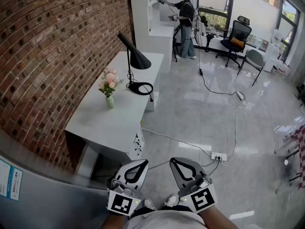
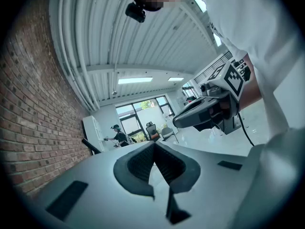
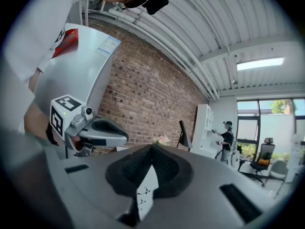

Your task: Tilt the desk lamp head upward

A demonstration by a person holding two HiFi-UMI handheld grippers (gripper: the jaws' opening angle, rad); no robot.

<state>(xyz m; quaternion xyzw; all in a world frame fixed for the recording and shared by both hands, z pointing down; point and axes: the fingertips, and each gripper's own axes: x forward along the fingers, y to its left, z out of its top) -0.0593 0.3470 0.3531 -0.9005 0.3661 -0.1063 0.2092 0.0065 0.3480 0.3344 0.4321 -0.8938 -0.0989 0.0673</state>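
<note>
A black desk lamp [image 1: 135, 57] stands on the white desk [image 1: 107, 123] against the brick wall, its cone head pointing down and its ring base [image 1: 141, 88] near the desk's right edge. The lamp also shows far off in the left gripper view [image 2: 89, 146] and the right gripper view [image 3: 182, 134]. Both grippers are held low by the person's body, well short of the desk. My left gripper [image 1: 141, 162] [image 2: 154, 145] is shut and holds nothing. My right gripper [image 1: 175, 160] [image 3: 152, 147] is likewise shut and holds nothing.
A small vase of pink flowers [image 1: 109, 87] stands on the desk left of the lamp. Cables and a power strip [image 1: 218, 156] lie on the tiled floor. A grey cabinet [image 1: 38, 190] is close at my left. A person [image 1: 186, 23], a white shelf [image 1: 147, 8] and office chairs [image 1: 236, 37] are at the back.
</note>
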